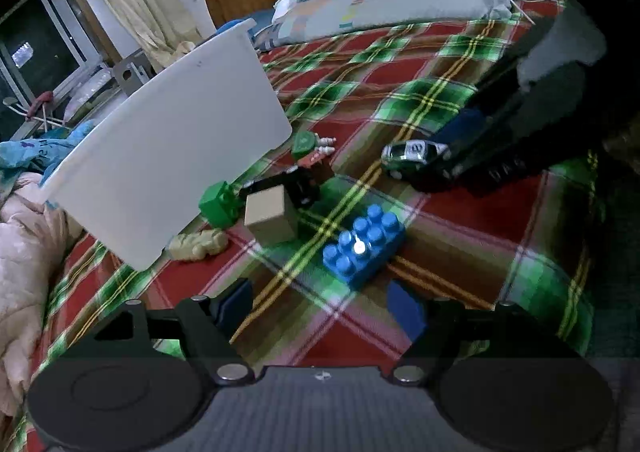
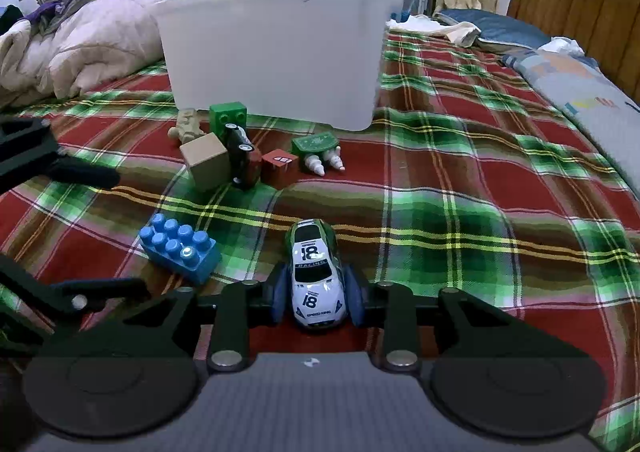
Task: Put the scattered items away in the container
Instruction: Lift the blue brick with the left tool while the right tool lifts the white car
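Right gripper (image 2: 318, 302) | clamped on white-and-green toy race car (image 2: 316, 278), nose-first, low over plaid blanket (image 2: 480, 187) | lift is advised level, clearing blue building brick (image 2: 180, 252), release above white bin (image 2: 272, 51) | left gripper (image 1: 320, 306) spread, unladen.
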### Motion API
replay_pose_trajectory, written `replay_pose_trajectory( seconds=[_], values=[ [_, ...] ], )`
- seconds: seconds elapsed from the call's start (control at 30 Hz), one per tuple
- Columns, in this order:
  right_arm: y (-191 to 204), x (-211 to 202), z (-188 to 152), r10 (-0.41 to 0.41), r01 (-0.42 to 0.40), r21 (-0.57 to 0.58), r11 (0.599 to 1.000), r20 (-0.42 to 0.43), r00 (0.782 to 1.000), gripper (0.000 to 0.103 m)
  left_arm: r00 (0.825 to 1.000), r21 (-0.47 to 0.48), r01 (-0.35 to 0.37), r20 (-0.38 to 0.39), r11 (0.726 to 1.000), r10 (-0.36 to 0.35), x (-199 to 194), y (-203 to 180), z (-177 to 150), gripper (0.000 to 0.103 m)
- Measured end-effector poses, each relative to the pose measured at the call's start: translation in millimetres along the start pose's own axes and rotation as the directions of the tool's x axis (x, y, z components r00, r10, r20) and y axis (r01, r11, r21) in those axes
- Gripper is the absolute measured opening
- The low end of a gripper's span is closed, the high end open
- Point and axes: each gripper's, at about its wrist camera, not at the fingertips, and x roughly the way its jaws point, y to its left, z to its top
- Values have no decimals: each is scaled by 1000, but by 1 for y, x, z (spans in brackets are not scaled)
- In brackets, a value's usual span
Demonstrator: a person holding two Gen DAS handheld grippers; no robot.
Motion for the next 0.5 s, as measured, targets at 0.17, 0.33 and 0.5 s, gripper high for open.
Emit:
replay_pose_trajectory(
  seconds=[0.17, 0.33, 0.5],
  values=[
    [2, 1, 0, 2, -2, 2, 1000, 4, 1000, 36, 997, 0, 72, 30, 997, -72, 11, -1, 17, 73],
    [1, 1, -1, 4, -4, 6, 1000, 6, 1000, 36, 988, -11, 154, -8, 988, -154, 20, -10, 21, 37],
    [4, 1, -1, -9, 9, -7, 1000, 14, 1000, 36, 995, -113, 98, 25, 989, -95, 8, -7, 4, 32]
  ],
)
